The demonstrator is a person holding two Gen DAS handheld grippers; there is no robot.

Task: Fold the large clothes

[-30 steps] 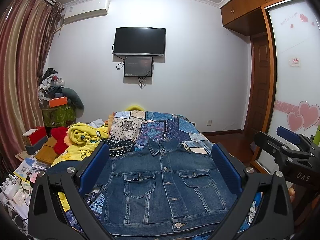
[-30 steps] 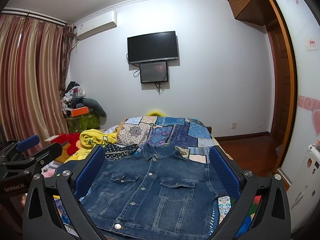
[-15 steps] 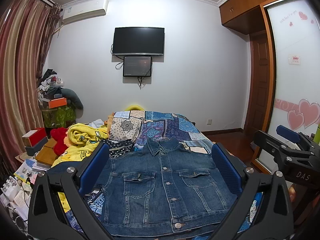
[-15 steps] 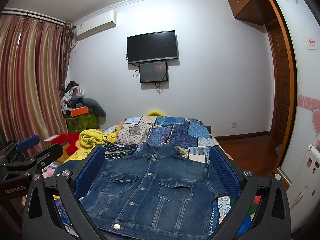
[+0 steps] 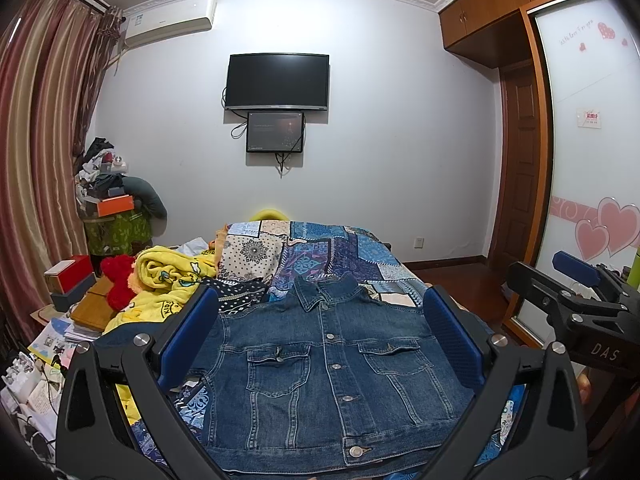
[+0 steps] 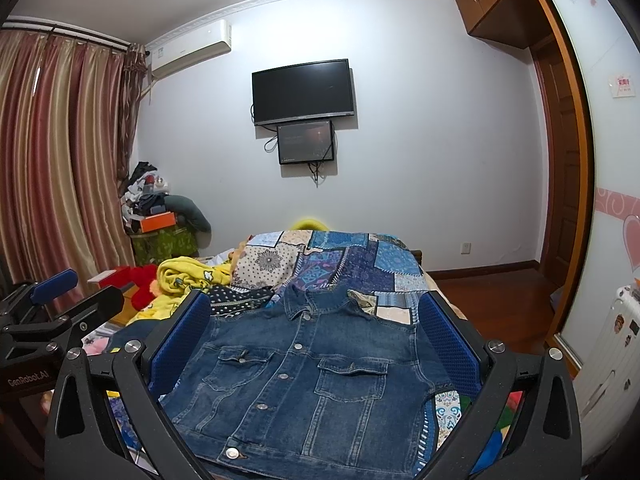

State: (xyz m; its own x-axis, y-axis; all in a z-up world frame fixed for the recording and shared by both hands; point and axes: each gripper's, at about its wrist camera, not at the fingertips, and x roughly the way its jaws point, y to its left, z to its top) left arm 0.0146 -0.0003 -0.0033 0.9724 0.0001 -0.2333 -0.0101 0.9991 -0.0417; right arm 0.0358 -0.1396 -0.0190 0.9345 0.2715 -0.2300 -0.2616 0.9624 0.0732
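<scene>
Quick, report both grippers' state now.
Left gripper: open, holding nothing, above the denim jacket.
Right gripper: open, holding nothing.

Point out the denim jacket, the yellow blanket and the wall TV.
denim jacket (image 5: 332,364), left wrist view, button placket.
yellow blanket (image 5: 168,276), left wrist view, bunched middle.
wall TV (image 6: 303,92), right wrist view, screen centre.

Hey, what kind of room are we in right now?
Most likely a home bedroom: a denim jacket lies spread on a bed with a patchwork bedspread, a wall-mounted TV faces it, and a built-in wardrobe stands to the right.
</scene>
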